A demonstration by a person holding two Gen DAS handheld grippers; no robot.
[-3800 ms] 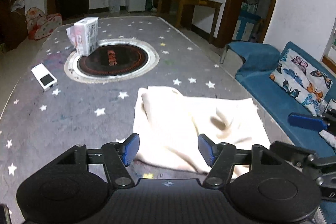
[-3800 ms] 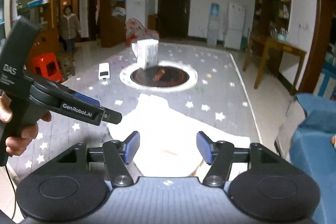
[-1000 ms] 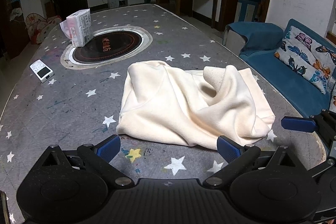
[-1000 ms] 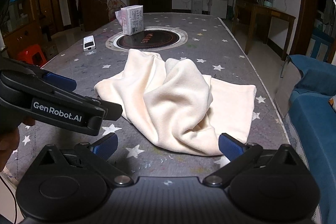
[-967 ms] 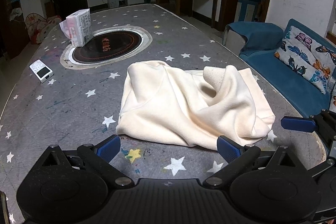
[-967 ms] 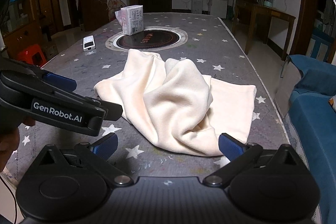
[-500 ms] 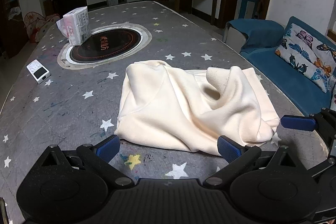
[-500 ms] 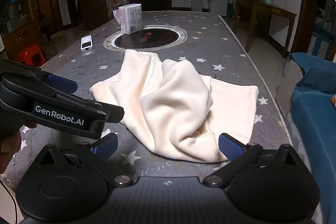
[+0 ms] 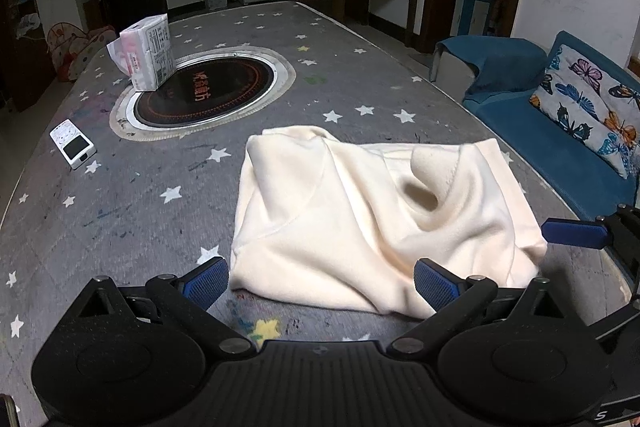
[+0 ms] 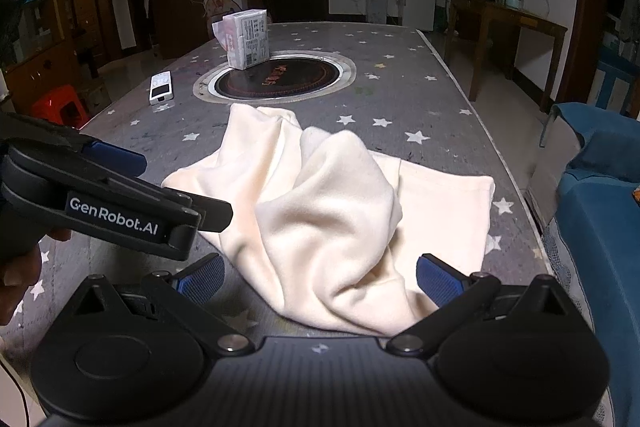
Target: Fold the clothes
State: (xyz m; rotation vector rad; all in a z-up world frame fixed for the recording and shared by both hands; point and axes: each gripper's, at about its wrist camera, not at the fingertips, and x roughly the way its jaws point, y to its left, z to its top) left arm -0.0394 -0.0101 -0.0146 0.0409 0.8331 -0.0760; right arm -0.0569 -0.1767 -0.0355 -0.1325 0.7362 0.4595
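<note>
- While nothing's gripped yet: left gripper (image 9: 320, 283) spread wide, empty, hovering just short of the near edge of the garment (image 9: 372, 211). Same story for the right gripper (image 10: 320, 281), pads well apart, nothing between them.
- Sitting in a rumpled heap on the near end of the table (image 9: 120, 195), closer to the right edge than the left. Cream, fleecy-looking, probably a sweatshirt, though can't say for sure which part is which.
- Looks soft and floppy, fairly thick, so probably light but bulky. No stiffness at all, so bound to sag and drape from wherever it gets pinched. Not fragile, not slippery by the look of that fuzzy surface.
- Big hump bunched up in the middle, with a curled-over opening on the right side in the left view. Flat single layer spread toward the far right corner in the right view.
- Best bet for a grab: the near hem, one corner per gripper, pinching the edge rather than the hump. Grabbing the hump would likely catch several layers and just drag the pile.
- Needs shaking out flat first, by the look of it. Folding barely started.
- Further back: remote (image 9: 73, 149) off to the left, round cooktop (image 9: 204, 91) set in the table, tissue pack (image 9: 146, 51) on its rim. All well apart from the garment.
- Sofa (image 9: 560, 143) off the right side.
</note>
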